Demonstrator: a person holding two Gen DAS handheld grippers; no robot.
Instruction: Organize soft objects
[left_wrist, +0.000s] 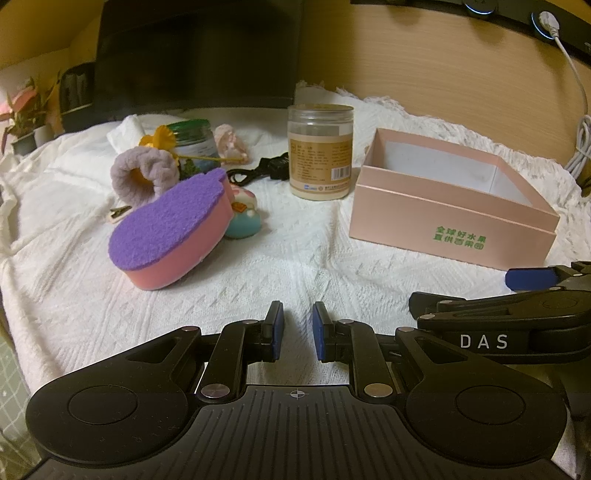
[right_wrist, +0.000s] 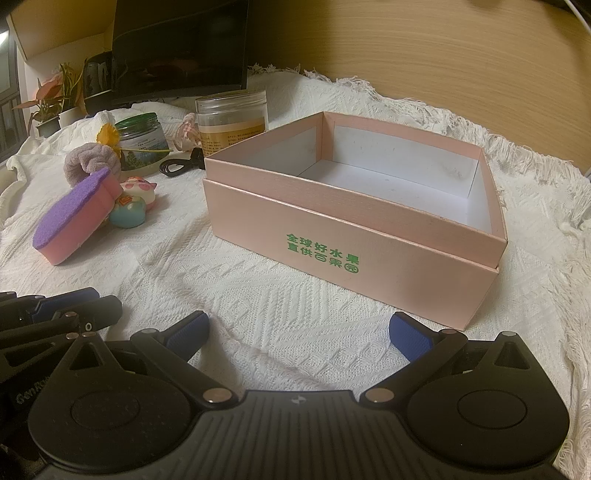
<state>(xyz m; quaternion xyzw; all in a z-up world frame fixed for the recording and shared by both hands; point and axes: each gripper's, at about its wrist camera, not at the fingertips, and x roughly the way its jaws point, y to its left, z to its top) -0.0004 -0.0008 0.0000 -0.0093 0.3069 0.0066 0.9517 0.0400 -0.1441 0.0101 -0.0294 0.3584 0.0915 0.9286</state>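
Note:
A pink sponge with a purple scrub top (left_wrist: 168, 234) lies tilted at the left on the white cloth, also in the right wrist view (right_wrist: 75, 214). Behind it are a lilac fluffy scrunchie (left_wrist: 142, 175) and a squishy pig toy (left_wrist: 243, 218). An open, empty pink box (left_wrist: 454, 206) stands at the right; it shows close in the right wrist view (right_wrist: 351, 229). My left gripper (left_wrist: 298, 330) hovers low over the cloth, jaws narrowly apart and empty. My right gripper (right_wrist: 299, 334) is wide open and empty in front of the box.
A tall clear jar (left_wrist: 319, 149), a green-lidded jar (left_wrist: 195, 142), a yellow flower (left_wrist: 160, 138), a black cable (left_wrist: 258, 171) and a small clip (left_wrist: 119, 213) sit behind. A dark monitor (left_wrist: 199, 55) and potted plant (left_wrist: 26, 114) stand at the back.

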